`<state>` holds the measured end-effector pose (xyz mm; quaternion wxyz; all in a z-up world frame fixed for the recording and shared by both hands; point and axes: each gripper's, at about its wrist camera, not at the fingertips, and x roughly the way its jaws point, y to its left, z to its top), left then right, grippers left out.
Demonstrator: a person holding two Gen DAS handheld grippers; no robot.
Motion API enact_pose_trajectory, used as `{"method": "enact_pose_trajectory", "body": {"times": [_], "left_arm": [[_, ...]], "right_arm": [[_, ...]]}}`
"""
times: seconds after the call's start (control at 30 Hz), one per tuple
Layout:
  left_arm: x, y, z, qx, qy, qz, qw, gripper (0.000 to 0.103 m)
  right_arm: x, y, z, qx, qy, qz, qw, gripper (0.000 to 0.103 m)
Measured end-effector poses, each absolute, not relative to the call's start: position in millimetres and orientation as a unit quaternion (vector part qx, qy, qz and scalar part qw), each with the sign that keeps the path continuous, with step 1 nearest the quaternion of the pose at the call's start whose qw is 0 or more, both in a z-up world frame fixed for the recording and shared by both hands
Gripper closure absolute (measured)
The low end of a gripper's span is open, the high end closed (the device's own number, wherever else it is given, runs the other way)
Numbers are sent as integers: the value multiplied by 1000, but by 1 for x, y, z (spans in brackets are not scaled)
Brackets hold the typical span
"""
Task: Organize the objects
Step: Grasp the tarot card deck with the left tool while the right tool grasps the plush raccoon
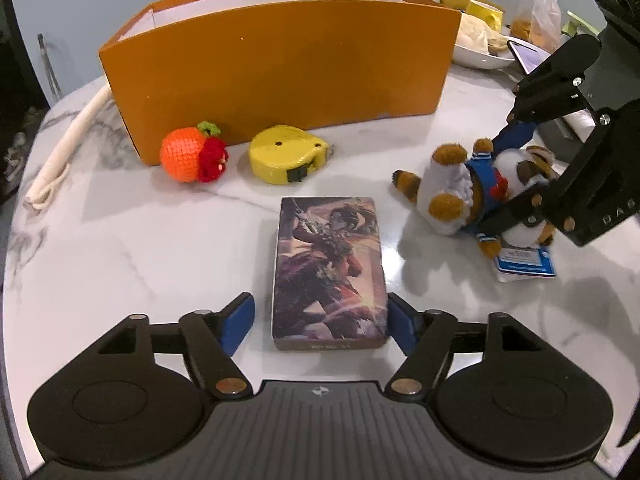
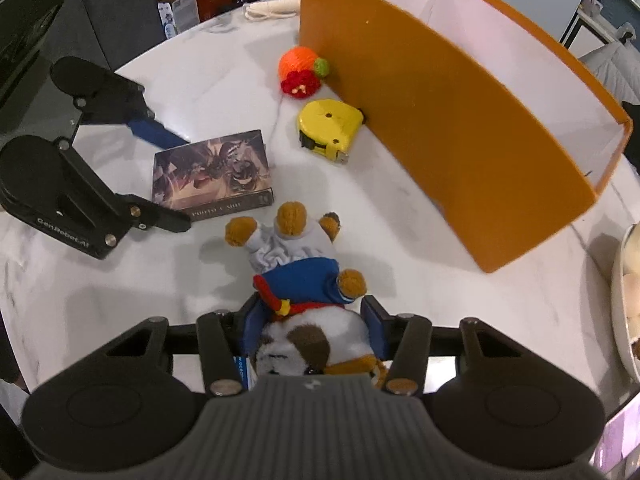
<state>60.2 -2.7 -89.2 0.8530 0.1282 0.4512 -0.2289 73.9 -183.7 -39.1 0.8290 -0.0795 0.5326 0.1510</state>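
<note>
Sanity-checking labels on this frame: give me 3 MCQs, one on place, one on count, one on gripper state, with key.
1. Where is the tape measure?
A. inside the orange box
B. on the table beside the orange box
C. on top of the card box

2. How many loose items lie on the table in front of the orange box?
A. two
B. four
C. six

3. What is the left gripper doing?
A. open, fingers either side of the card box
B. shut on the plush
C. shut on the tape measure

Key: 1 B, it sits on the marble against the box's outer wall. 2 B, crochet orange, tape measure, card box, plush. 3 A, gaps show beside the card box.
</note>
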Motion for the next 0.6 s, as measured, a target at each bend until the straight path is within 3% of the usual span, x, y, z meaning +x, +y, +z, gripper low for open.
{"method": "enact_pose_trajectory", "body": {"times": [0.07,0.2,0.43,0.53,0.6], "left_arm": [[60,-5,-90,133,442,-229,857,17],[66,-7,-91,129,435,-225,862,17],[73,-10,-90,125,444,-230,857,23],[71,-11,-90,127,443,-235,856,35],[71,-12,-88,130,446,-233,854,36]], "right_arm": [[75,-179,-40,-91,533,150,828,46],[72,-183,-40,-102,534,146,826,34],[66,-194,-46,-90,560,160,808,35],[65,-191,-45,-93,558,161,809,39],[65,-189,-42,-96,554,161,811,41]]}}
